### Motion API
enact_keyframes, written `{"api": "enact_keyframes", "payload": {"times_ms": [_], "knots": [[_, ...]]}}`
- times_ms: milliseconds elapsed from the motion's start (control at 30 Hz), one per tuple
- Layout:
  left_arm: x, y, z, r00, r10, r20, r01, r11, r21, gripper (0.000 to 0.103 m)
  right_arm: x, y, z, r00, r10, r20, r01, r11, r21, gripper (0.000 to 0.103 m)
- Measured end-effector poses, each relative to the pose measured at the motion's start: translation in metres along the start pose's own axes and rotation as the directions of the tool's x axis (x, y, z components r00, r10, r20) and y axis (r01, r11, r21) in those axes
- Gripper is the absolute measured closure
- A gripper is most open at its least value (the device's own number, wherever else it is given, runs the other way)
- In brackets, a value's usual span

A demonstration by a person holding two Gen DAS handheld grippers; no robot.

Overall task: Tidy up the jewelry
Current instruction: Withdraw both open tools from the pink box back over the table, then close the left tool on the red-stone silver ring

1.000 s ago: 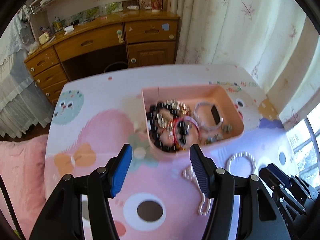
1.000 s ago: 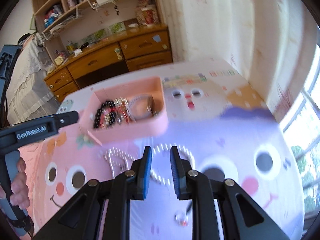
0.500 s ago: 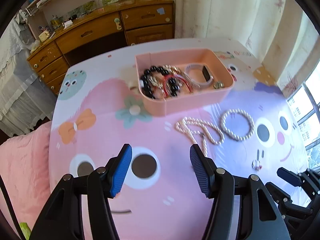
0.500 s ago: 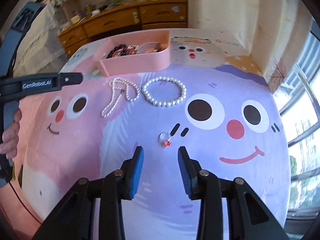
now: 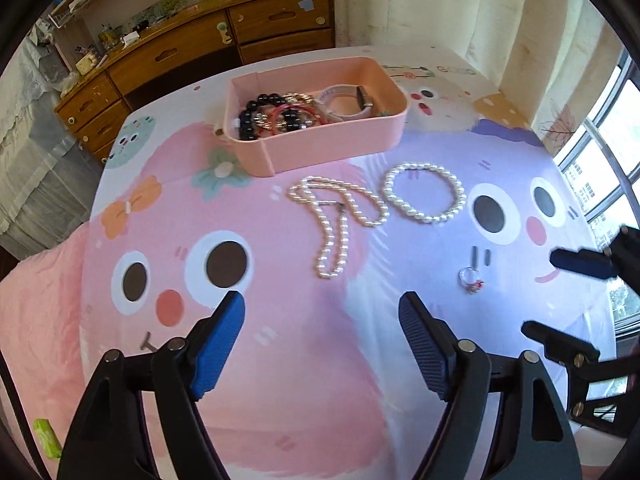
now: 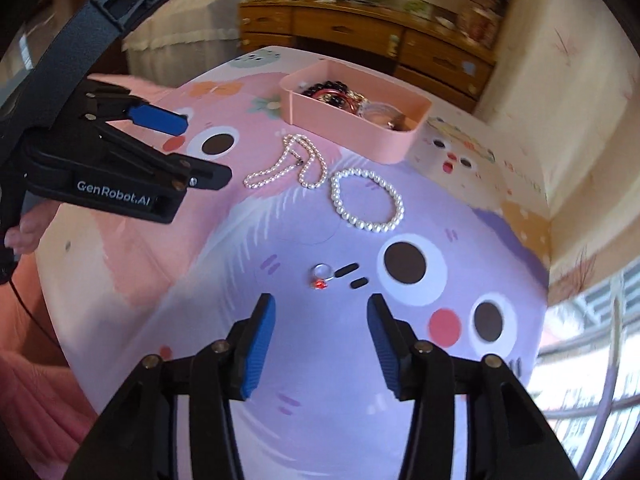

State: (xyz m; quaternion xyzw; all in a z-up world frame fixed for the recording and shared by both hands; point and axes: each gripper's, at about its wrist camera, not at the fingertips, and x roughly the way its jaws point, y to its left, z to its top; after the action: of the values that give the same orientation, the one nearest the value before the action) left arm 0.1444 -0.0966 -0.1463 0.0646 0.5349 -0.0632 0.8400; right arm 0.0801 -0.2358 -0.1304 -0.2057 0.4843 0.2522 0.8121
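Observation:
A pink box (image 5: pixel 320 148) (image 6: pixel 384 136) holds several bracelets at the far side of the cartoon tablecloth. In front of it lie a pearl necklace (image 5: pixel 336 220) (image 6: pixel 292 164), a pearl bracelet (image 5: pixel 424 192) (image 6: pixel 366 200) and a small ring with a red stone (image 5: pixel 471 278) (image 6: pixel 320 276). My left gripper (image 5: pixel 320 320) is open and empty, above the cloth short of the necklace. My right gripper (image 6: pixel 318 320) is open and empty, just short of the ring. The right gripper also shows at the right edge of the left wrist view (image 5: pixel 576 292).
The table (image 5: pixel 280 360) is covered by a pink and purple cartoon cloth. A wooden desk with drawers (image 5: pixel 200 48) stands behind it. A curtain (image 5: pixel 480 20) and a window (image 5: pixel 612 152) are on the right. The left gripper's body (image 6: pixel 112 168) reaches in from the left in the right wrist view.
Both grippers have pulled back from the pink box toward the near side of the table. My right gripper has opened wider and now faces the ring.

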Motion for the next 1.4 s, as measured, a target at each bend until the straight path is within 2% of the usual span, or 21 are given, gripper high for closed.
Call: {"api": "enact_keyframes", "payload": {"times_ms": [67, 200, 400, 533, 733, 900, 1067, 1100, 1167, 1267, 1333, 1400], "knots": [[-0.001, -0.011, -0.004, 1.0, -0.014, 0.022, 0.014, 1.0, 0.014, 0.024, 0.0, -0.01, 0.0, 1.0, 0.024, 0.0, -0.024, 0.998, -0.052, 0.051], [0.004, -0.033, -0.008, 0.999, -0.048, 0.017, 0.047, 0.998, 0.041, 0.024, 0.003, -0.034, 0.001, 0.997, 0.074, -0.006, -0.074, 0.99, -0.119, 0.039], [0.011, -0.059, -0.011, 0.995, -0.082, 0.047, 0.079, 0.994, 0.072, 0.024, 0.015, -0.061, 0.007, 0.996, 0.09, 0.003, -0.086, 0.961, -0.263, 0.035], [0.016, -0.076, -0.011, 0.996, -0.075, 0.039, 0.072, 0.994, 0.081, 0.024, 0.031, -0.071, 0.015, 0.994, 0.109, 0.016, -0.096, 0.931, -0.352, 0.032], [0.028, -0.095, -0.008, 0.997, -0.079, 0.019, 0.078, 0.994, 0.078, 0.024, 0.055, -0.081, 0.03, 0.986, 0.164, 0.044, -0.131, 0.902, -0.41, 0.029], [0.039, -0.106, -0.006, 0.999, -0.049, 0.007, 0.048, 0.995, 0.092, 0.026, 0.074, -0.085, 0.036, 0.974, 0.219, 0.055, -0.182, 0.905, -0.384, 0.029], [0.05, -0.111, -0.004, 0.998, -0.058, -0.016, 0.059, 0.995, 0.084, 0.04, 0.086, -0.083, 0.036, 0.957, 0.286, 0.052, -0.241, 0.882, -0.405, 0.029], [0.049, -0.11, -0.004, 0.998, -0.066, -0.008, 0.067, 0.995, 0.07, 0.045, 0.088, -0.082, 0.036, 0.957, 0.287, 0.052, -0.24, 0.878, -0.415, 0.029], [0.051, -0.108, -0.001, 0.998, -0.07, -0.009, 0.07, 0.997, 0.044, 0.048, 0.092, -0.082, 0.038, 0.956, 0.29, 0.052, -0.241, 0.872, -0.425, 0.029], [0.052, -0.105, 0.0, 0.996, -0.085, 0.002, 0.085, 0.996, 0.025, 0.057, 0.094, -0.085, 0.042, 0.946, 0.319, 0.058, -0.268, 0.871, -0.412, 0.024], [0.051, -0.105, 0.001, 0.996, -0.094, 0.009, 0.094, 0.995, 0.035, 0.069, 0.095, -0.085, 0.044, 0.94, 0.334, 0.064, -0.28, 0.867, -0.413, 0.024], [0.051, -0.105, 0.002, 0.994, -0.107, 0.007, 0.106, 0.993, 0.057, 0.074, 0.098, -0.085, 0.046, 0.938, 0.341, 0.064, -0.285, 0.863, -0.418, 0.024]]}}
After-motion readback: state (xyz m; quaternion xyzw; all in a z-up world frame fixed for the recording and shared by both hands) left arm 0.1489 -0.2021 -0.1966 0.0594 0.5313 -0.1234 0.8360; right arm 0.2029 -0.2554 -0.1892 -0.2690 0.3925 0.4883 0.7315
